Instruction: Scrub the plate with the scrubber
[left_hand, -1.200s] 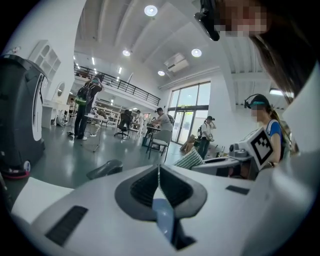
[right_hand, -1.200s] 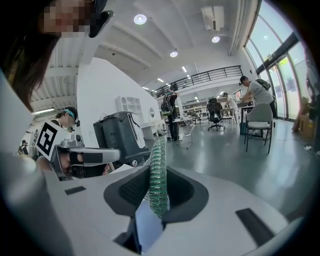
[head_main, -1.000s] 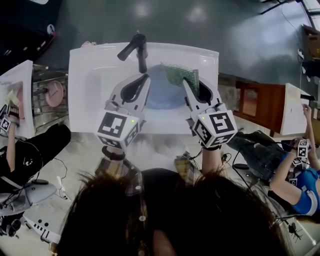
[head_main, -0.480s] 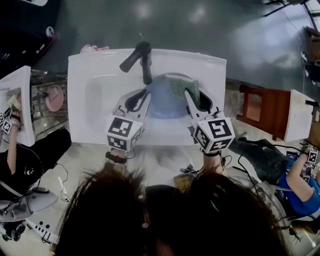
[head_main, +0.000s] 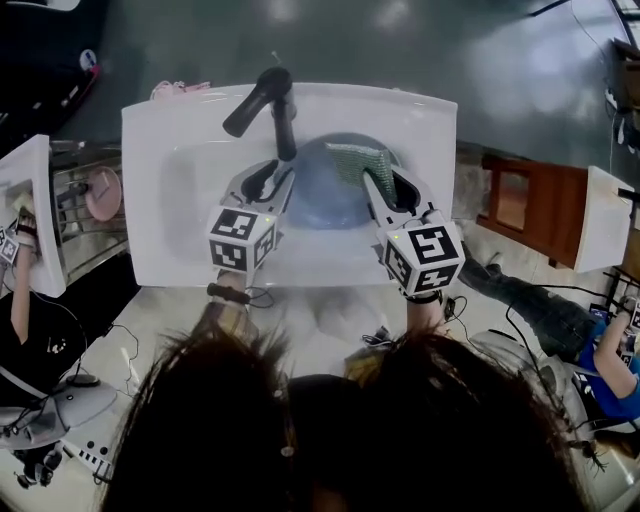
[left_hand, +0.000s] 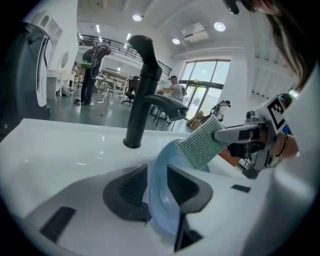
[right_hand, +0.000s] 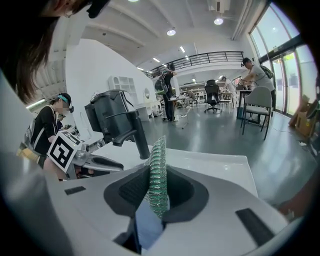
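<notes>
A pale blue plate (head_main: 325, 190) is held over the white sink (head_main: 180, 230), under the black faucet (head_main: 270, 100). My left gripper (head_main: 280, 180) is shut on the plate's left rim; in the left gripper view the plate (left_hand: 167, 197) stands on edge between the jaws of that gripper (left_hand: 159, 187). My right gripper (head_main: 378, 182) is shut on a green scrubber (head_main: 360, 160), which rests on the plate's far right part. In the right gripper view the scrubber (right_hand: 158, 175) stands upright between the jaws of that gripper (right_hand: 156, 192), with the plate (right_hand: 147, 227) below it.
The faucet (left_hand: 142, 95) rises just behind the plate. A pink object (head_main: 180, 90) lies at the sink's back left corner. A wooden chair (head_main: 530, 205) stands to the right. People sit at neighbouring sinks on both sides.
Both grippers drew closer together over the basin with the plate and scrubber. The scrubber slid left across the plate's far edge.
</notes>
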